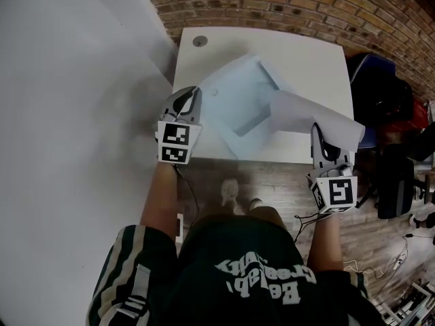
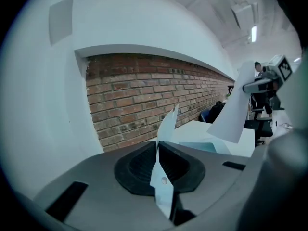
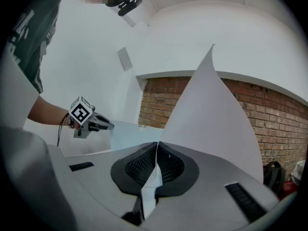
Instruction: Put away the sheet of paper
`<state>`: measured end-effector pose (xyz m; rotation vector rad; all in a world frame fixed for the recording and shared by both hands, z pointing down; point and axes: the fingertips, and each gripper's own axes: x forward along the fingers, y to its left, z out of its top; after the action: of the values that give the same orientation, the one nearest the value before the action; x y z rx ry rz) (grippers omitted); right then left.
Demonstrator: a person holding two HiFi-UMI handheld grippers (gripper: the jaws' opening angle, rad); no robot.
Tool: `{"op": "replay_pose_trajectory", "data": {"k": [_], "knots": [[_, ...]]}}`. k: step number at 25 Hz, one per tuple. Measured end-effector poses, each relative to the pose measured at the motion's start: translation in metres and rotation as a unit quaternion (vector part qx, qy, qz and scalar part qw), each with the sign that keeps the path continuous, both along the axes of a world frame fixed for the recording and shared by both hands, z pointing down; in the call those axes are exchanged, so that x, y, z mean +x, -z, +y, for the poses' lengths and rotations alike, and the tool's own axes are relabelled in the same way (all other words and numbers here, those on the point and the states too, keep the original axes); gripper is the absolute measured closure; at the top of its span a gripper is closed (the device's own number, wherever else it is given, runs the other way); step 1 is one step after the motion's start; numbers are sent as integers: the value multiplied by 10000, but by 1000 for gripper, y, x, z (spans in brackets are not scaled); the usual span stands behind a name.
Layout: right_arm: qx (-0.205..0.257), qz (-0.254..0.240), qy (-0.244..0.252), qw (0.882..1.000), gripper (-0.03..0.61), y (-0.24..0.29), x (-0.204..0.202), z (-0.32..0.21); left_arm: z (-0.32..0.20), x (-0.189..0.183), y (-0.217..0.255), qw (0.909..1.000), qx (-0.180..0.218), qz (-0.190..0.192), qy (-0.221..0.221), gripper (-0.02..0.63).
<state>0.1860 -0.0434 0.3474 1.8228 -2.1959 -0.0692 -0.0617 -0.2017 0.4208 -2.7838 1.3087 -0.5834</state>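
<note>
The left gripper [image 2: 159, 150] is clamped on the near corner of a thin pale blue sleeve [image 1: 238, 94]. Its jaws are pressed together on the sleeve's edge, and a small round hole in the sleeve shows just in front of the pads. The right gripper [image 3: 156, 150] is likewise closed, pinching one corner of the white sheet of paper [image 1: 314, 114], which rises from the jaws in a broad curved flap.

In the head view both grippers are held at the near edge of the white square table [image 1: 306, 46], the left at its near-left corner and the right at its near-right corner. The sleeve slopes up from the tabletop to the left gripper. The paper runs from the right gripper up and leftward to the sleeve's right side, bowed above the table. Whether its far end is already inside the sleeve cannot be told.

A grey round cap [image 1: 199, 41] sits in the table's far-left corner. A red brick wall [image 1: 306, 5] stands behind the table, and a wooden floor [image 1: 272, 182] lies below the person.
</note>
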Motion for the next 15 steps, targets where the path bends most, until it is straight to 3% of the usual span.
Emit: {"op": "replay_pose_trajectory", "data": {"k": [8,15], "knots": [[91,700,-36,9975,584,18,-6,-27,-15,-7,3,9999,-72,91,-82,600],[-203,1554,323,9871,584,12,-10,-74,-23,-9,1,9999,-165,27,30,600]]}}
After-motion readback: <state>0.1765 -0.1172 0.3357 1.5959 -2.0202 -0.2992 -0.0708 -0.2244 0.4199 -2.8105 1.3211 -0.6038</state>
